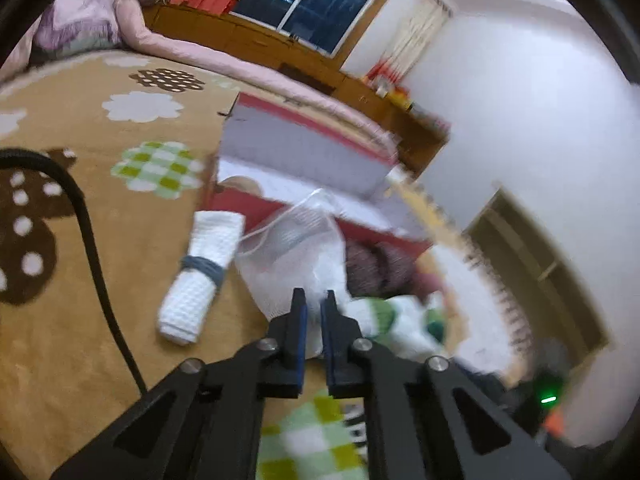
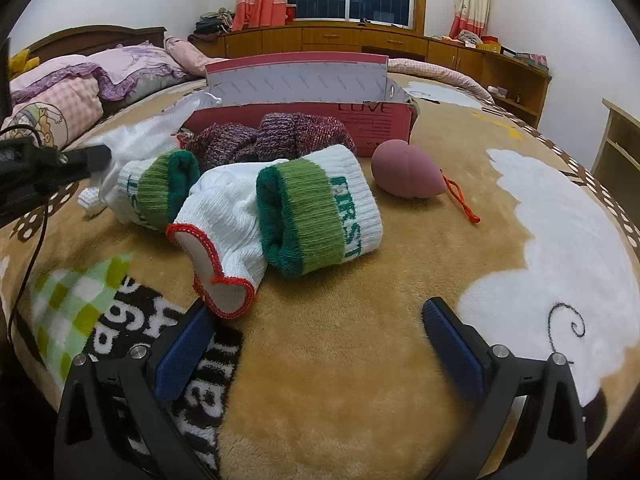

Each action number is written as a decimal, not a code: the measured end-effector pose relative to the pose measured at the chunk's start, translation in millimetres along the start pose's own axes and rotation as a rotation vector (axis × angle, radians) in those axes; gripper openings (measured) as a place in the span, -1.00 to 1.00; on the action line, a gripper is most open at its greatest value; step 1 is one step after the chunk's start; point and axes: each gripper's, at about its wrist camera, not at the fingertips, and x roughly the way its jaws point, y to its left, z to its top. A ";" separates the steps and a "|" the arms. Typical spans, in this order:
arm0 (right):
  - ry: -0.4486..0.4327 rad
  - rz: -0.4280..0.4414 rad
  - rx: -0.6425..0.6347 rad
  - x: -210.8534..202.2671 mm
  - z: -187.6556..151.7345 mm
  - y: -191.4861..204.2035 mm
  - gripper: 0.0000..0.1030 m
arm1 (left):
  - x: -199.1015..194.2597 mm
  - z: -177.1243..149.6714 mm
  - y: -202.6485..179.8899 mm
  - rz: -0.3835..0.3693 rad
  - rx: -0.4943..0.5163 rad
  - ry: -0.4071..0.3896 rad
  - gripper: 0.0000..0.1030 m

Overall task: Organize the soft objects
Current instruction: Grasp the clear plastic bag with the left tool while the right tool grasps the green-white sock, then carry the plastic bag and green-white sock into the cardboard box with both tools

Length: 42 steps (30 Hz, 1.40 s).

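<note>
The left tool (image 1: 314,300) has its fingers drawn together on a fold of the white mesh bag (image 1: 296,248), which lies on the bed blanket (image 1: 120,216) against the front of the red box (image 1: 304,148). The bag looks light, limp and loosely woven; it should drape and sag, so a pinch on bunched fabric near its drawstring mouth, at about twelve o'clock from the tool, seems safest against slipping. At nine o'clock lies a rolled white towel (image 1: 200,276), firmer and easy to take across its banded middle. The right tool (image 2: 320,320) stands wide apart and empty, with green-cuffed socks (image 2: 316,216) and a white glove (image 2: 224,232) at twelve o'clock, all soft and compressible.
</note>
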 end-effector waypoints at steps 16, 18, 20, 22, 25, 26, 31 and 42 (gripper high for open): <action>-0.111 0.274 0.249 -29.8 36.3 -61.8 0.96 | -47.3 -9.7 -17.8 -0.055 0.034 -0.123 -0.92; -0.071 0.324 0.303 -18.5 43.1 -72.1 0.82 | -46.4 -10.5 -16.3 -0.047 0.031 -0.121 -0.92; -0.022 0.389 0.382 -1.3 48.4 -82.1 0.68 | -47.8 -11.0 -16.3 -0.038 0.039 -0.133 -0.92; 0.027 0.425 0.402 15.7 51.6 -83.7 0.66 | -48.6 -11.3 -15.3 -0.031 0.041 -0.152 -0.92; 0.048 0.457 0.358 33.8 52.0 -76.9 0.38 | -48.2 -10.1 -12.7 -0.018 0.029 -0.174 -0.92; 0.034 0.454 0.331 35.6 51.3 -74.7 0.07 | -47.0 -10.0 -11.3 -0.018 0.022 -0.172 -0.92; -0.046 0.464 0.264 23.1 57.0 -71.3 -0.44 | -46.5 -8.8 -8.8 -0.019 0.018 -0.167 -0.92; -0.326 0.377 0.091 -42.9 98.1 -68.5 -0.44 | -92.0 1.8 -36.2 -0.016 0.192 -0.415 -0.92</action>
